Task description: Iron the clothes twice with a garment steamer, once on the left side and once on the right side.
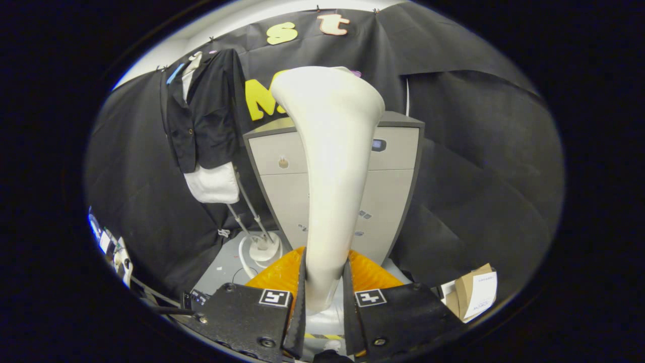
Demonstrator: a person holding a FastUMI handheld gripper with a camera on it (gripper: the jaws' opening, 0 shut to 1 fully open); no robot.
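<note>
Closest to the lens, the tongs (325, 297) stood nearly closed, each finger pressed against the narrow handle of the steamer (332, 166); the grip was clenched on it, the gap between the fingers no wider than the handle itself. Held low on the handle, the steamer rose upright ahead of the fingers and flared into a broad head at the top; that hold likely kept the head free to be swept along cloth.

Off to the left, well apart from the steamer, hung the clothes: a dark jacket (201, 111) over a white shirt (214, 184), on a stand (249, 214) with slanted poles that ended in a round white base (264, 247); hanging them up probably let each side be reached in turn. Behind the steamer stood a grey cabinet (393, 166) with drawers; something orange and ribbed (279, 275) lay just beyond the fingers, low down, though what it was could not be told. To the right, a cardboard box (476, 295) sat on the floor.

Judging by the gap to the jacket, neither side had been steamed yet; the head would first have to be carried left to it.
</note>
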